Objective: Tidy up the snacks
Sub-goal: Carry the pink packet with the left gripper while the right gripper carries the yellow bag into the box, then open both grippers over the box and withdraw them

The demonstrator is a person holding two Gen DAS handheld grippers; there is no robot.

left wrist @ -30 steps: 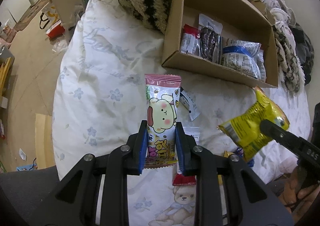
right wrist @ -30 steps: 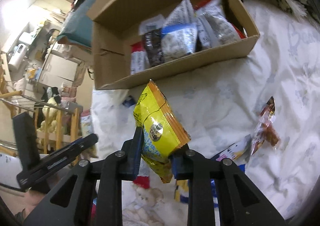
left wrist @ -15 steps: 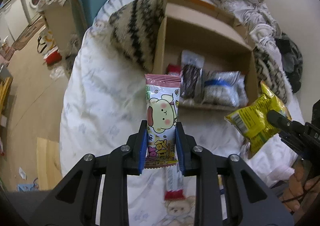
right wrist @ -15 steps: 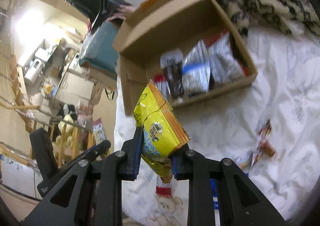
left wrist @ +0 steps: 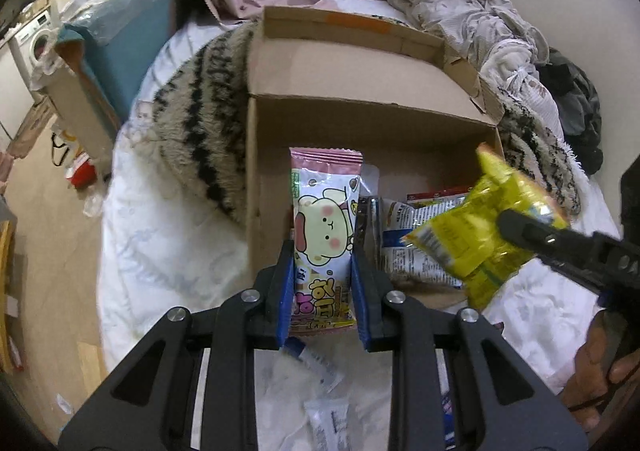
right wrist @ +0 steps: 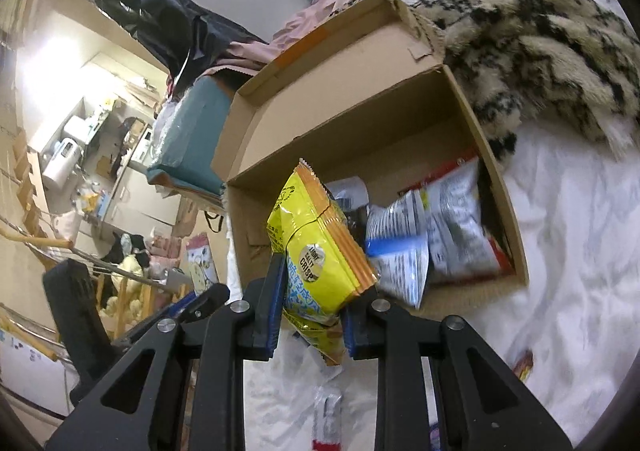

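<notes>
Left claw clamped around pink snack packet, above cardboard box.

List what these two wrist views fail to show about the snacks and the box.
- Left wrist view: the pink snack pack and left gripper hide the cardboard box floor behind them.
- Left wrist view: the yellow chip bag is motion-blurred, print unreadable; it covers the packets behind.
- Right wrist view: the boxed packets are blurred, so no count is possible.
- Right wrist view: the right gripper hides the loose packets on the bedsheet.
</notes>
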